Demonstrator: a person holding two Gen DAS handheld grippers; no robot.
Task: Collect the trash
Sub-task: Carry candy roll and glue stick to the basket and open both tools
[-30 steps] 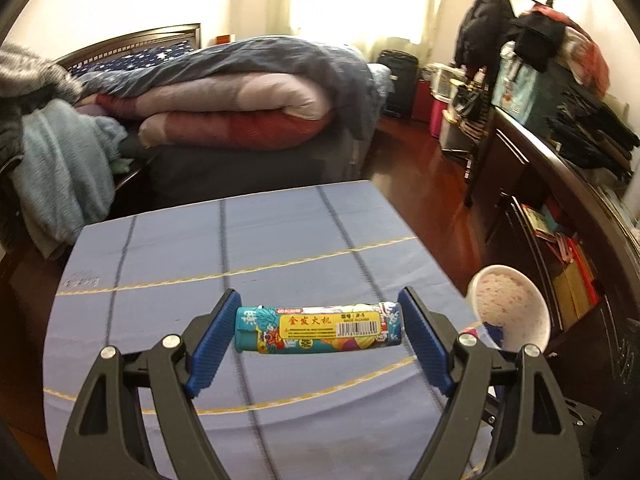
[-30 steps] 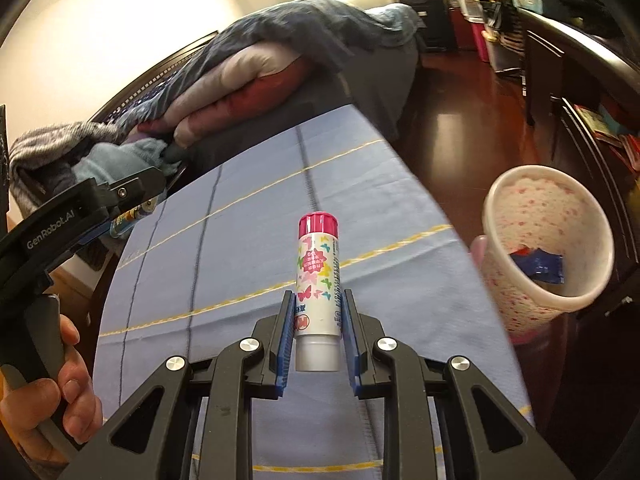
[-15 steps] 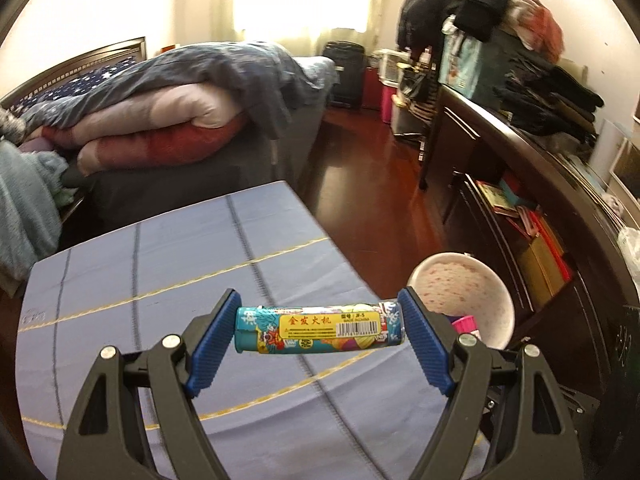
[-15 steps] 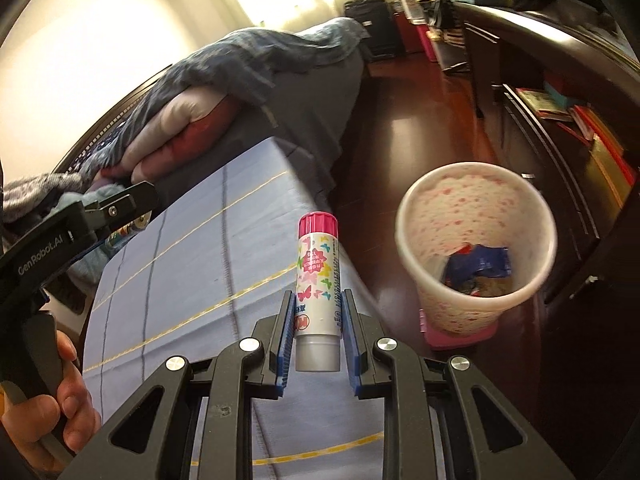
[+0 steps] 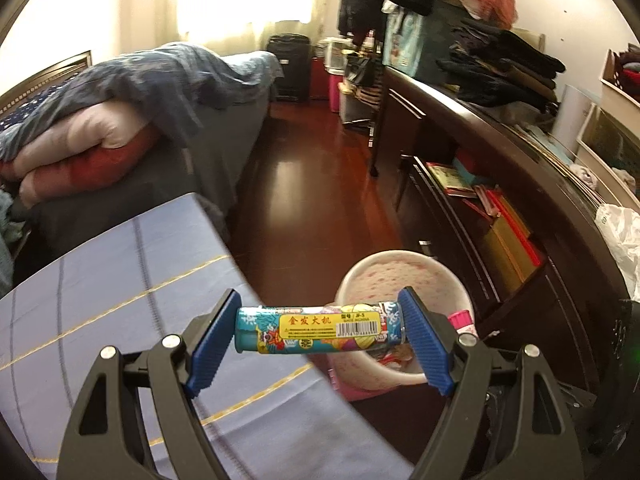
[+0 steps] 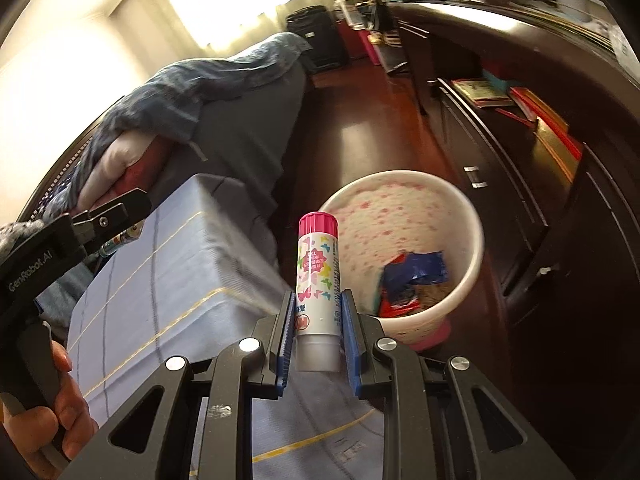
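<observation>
Left gripper (image 5: 320, 334): we see its blue pads clamped on the two ends of a teal printed tube (image 5: 320, 330), which lies crosswise between the fingers with its yellow label facing us.
Right gripper (image 6: 318, 334): closed on the lower body of a glue stick (image 6: 317, 280) — white, butterfly print, pink cap pointing away from us along the fingers.
Table (image 5: 100, 300): covered in blue cloth with yellow and dark lines, it sits below and to the left of both grippers; its edge runs just under the left gripper's tube.
Trash bin (image 6: 404, 256): a white, pink-speckled bucket on the floor, just ahead and to the right of the right gripper; in the left wrist view it (image 5: 404, 280) shows directly behind the tube's right half.
Bin contents: a blue wrapper (image 6: 418, 270) and a red-orange one lie at the bottom.
Person's hand (image 6: 60, 408): at the far left of the right wrist view, wrapped around the other gripper's handle.
Farther off: a bed (image 5: 120, 120) piled with folded quilts ahead-left — a dark cabinet (image 5: 500, 200) with books ahead-right.
</observation>
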